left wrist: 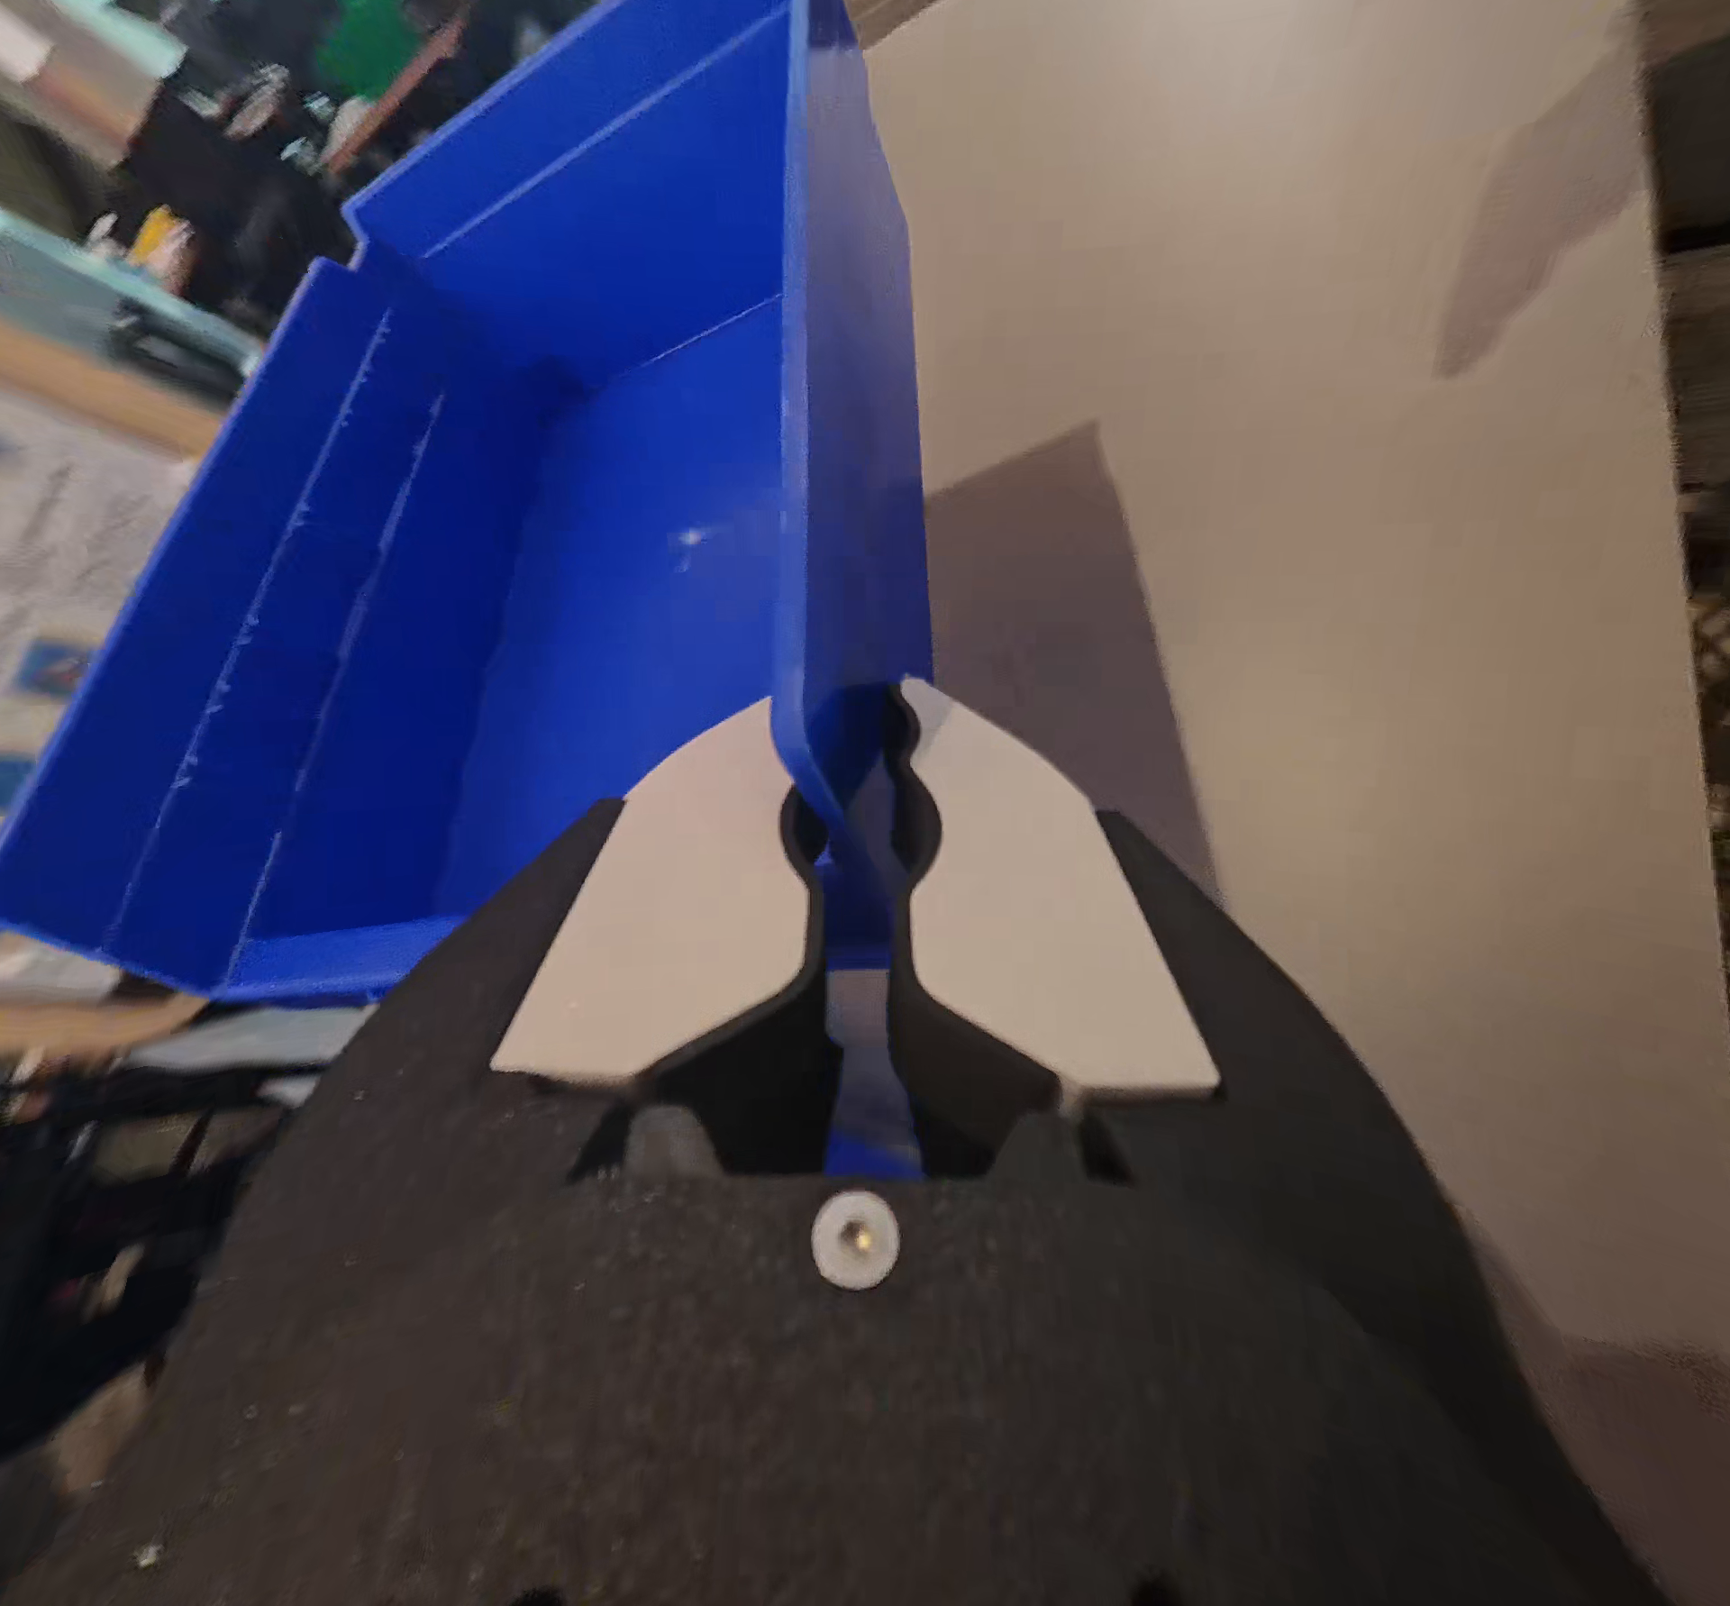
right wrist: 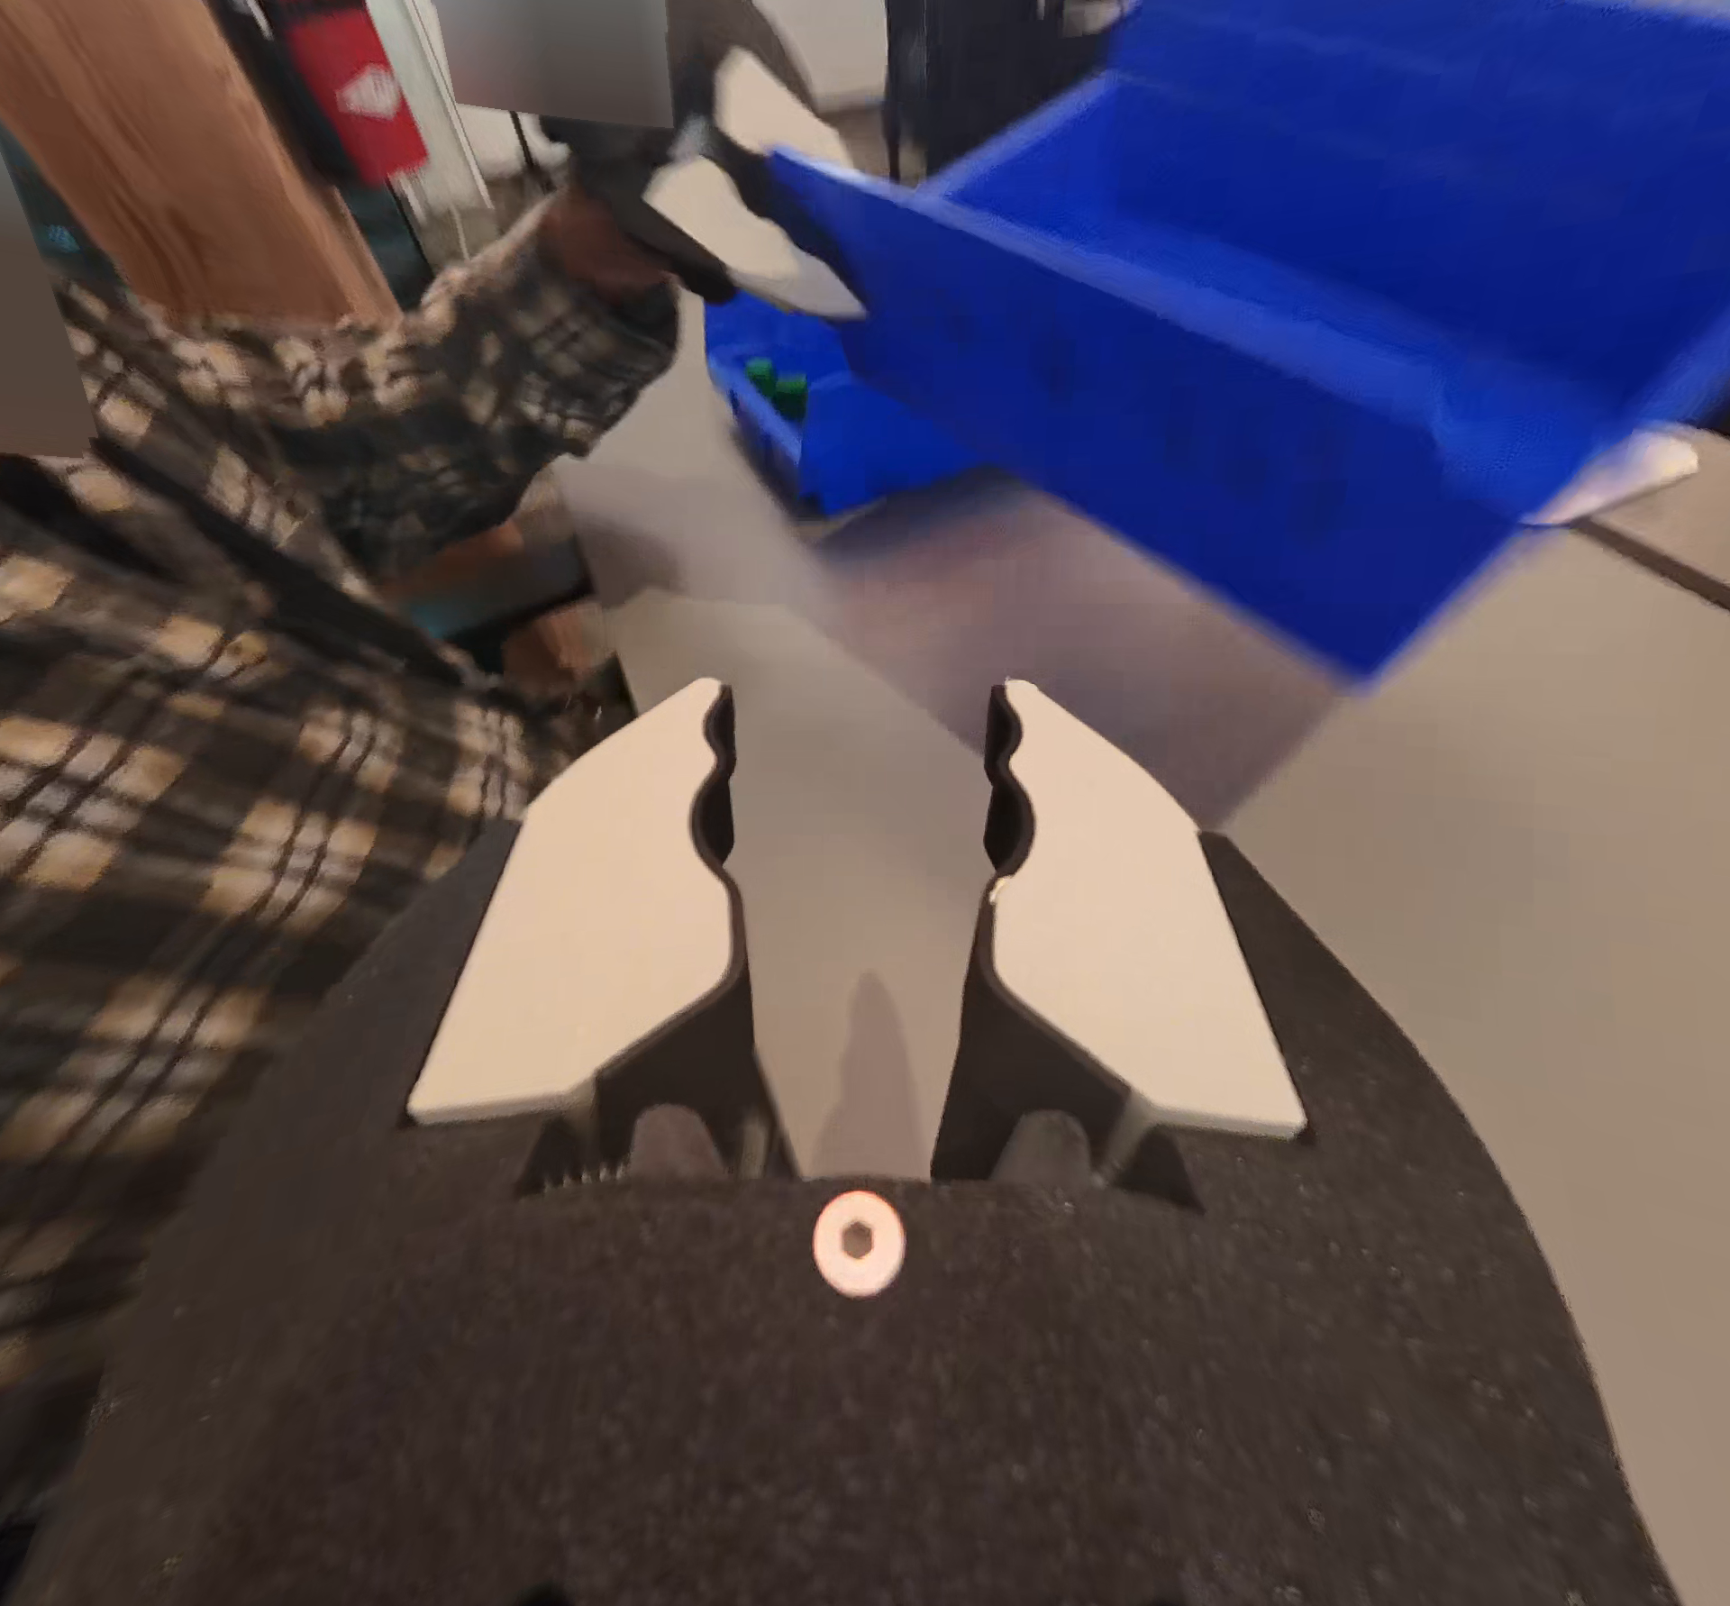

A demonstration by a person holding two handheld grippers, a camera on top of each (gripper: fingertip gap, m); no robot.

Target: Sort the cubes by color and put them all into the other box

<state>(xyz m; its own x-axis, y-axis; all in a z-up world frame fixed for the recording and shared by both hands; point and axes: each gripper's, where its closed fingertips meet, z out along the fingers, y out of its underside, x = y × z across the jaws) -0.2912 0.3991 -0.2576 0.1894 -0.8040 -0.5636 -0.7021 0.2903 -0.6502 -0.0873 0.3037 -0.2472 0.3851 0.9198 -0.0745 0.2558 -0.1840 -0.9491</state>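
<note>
Left gripper on tilted blue box

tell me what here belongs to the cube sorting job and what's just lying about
Part of the job:
- lifted blue box, no cubes visible in it, its wall clamped by the left hand-held gripper
- second blue box on the table, beneath the lifted one
- green cubes in it
- right hand-held gripper, open and holding nothing

Lying about:
- red sign
- blurred background clutter
</note>
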